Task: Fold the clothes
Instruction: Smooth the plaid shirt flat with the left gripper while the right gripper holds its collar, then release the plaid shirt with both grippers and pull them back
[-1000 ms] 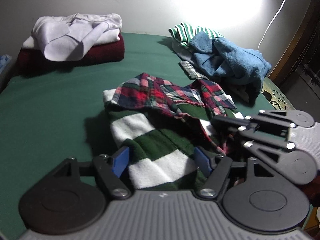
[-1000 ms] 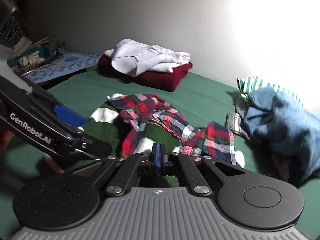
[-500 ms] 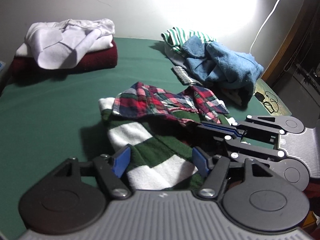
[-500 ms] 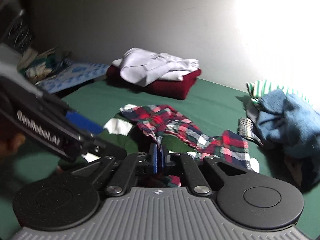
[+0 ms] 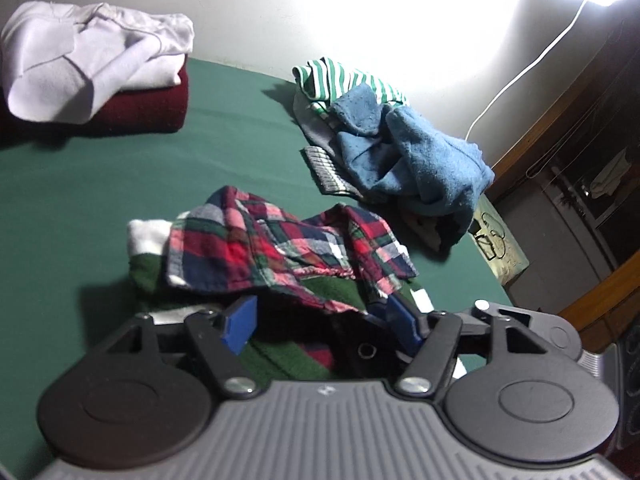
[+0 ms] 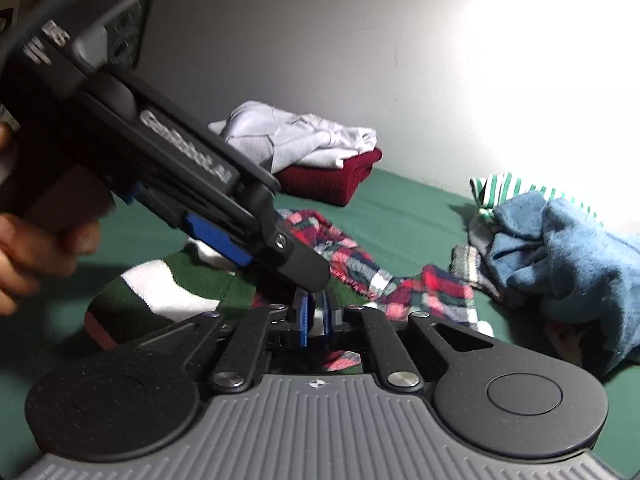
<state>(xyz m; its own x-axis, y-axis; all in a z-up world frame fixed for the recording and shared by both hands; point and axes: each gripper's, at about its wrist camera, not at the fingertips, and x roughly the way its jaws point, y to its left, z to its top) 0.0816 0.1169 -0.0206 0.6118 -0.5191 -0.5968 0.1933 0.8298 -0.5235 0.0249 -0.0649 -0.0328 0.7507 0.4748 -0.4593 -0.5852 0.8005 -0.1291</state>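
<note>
Nearest in the left wrist view, the left claw [image 5: 320, 326] stood wide, its blue pads [image 5: 239, 324] well apart and pressing on nothing; the near edge of the plaid shirt [image 5: 280, 252] and the green-and-white striped garment [image 5: 276, 356] lay in the gap between them. In the right wrist view the right claw [image 6: 315, 316] showed only a narrow slit between its pads; its jaws had just been opening a little. Cloth lay right below that slit, but whether a fold sat in it could not be told. The left claw crossed that view from the upper left, a hand [image 6: 36, 240] around its handle, its tip just over the right claw's pads.

The plaid shirt lay crumpled on top of the striped garment, both on the green surface [image 5: 100, 184] close in front of the claws, the striped one reaching out to the near left.

Farther off on the right, a loose heap held a blue fleece garment [image 5: 416, 160] over a grey ribbed piece [image 5: 324, 168], with a green-and-white thin-striped top [image 5: 336, 80] at its far end by the wall. At the far left a folded white garment [image 5: 92, 56] sat on a folded maroon one [image 5: 148, 108]. A white cable [image 5: 524, 68] ran down the bright wall at the far right.
</note>
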